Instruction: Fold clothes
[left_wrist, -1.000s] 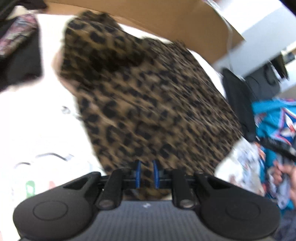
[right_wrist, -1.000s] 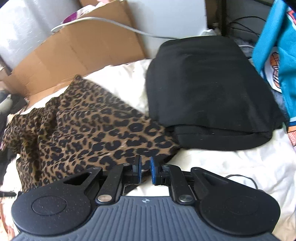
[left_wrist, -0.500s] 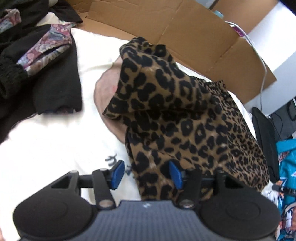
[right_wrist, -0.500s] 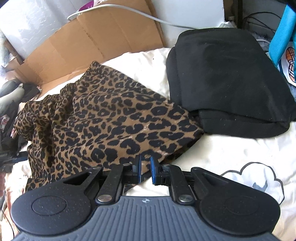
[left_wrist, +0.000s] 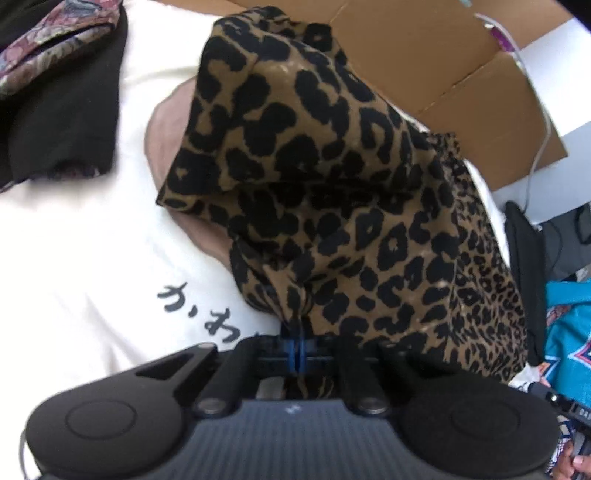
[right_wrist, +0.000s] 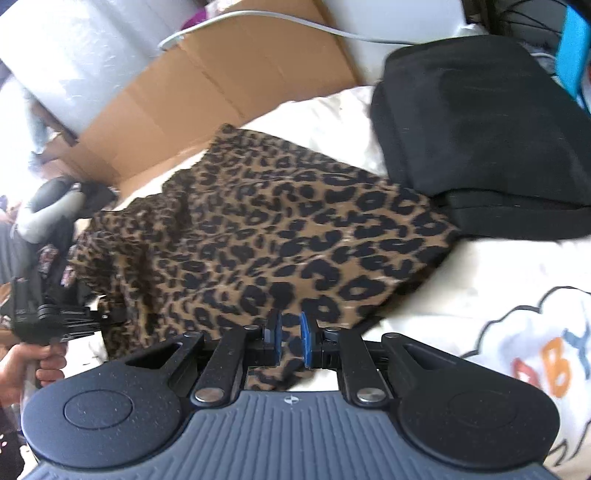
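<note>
**Leopard cloth pinched at two edges**

The leopard-print garment (right_wrist: 266, 229), a thin, soft fabric of black blotches on tan, lies spread over a cream bed sheet (left_wrist: 74, 258) printed with dark brush characters and, toward the right, a cartoon cloud. Its left part is bunched and lifted into a draped peak; its right part lies flatter, reaching the folded black garment (right_wrist: 491, 140), a thick matte slab with rounded corners. The left hand-held gripper (left_wrist: 297, 349) has just closed, its blue pads pressed together on a gathered pleat of the leopard cloth. The right hand-held gripper (right_wrist: 290, 341) stands narrow, its pads clamping the near hem of the same cloth, a tongue of which hangs between them. Flattened brown cardboard (right_wrist: 207, 92) runs along the far edge of the bed. A heap of dark and paisley-patterned clothes (left_wrist: 55, 74) sits at the far left corner.
</note>
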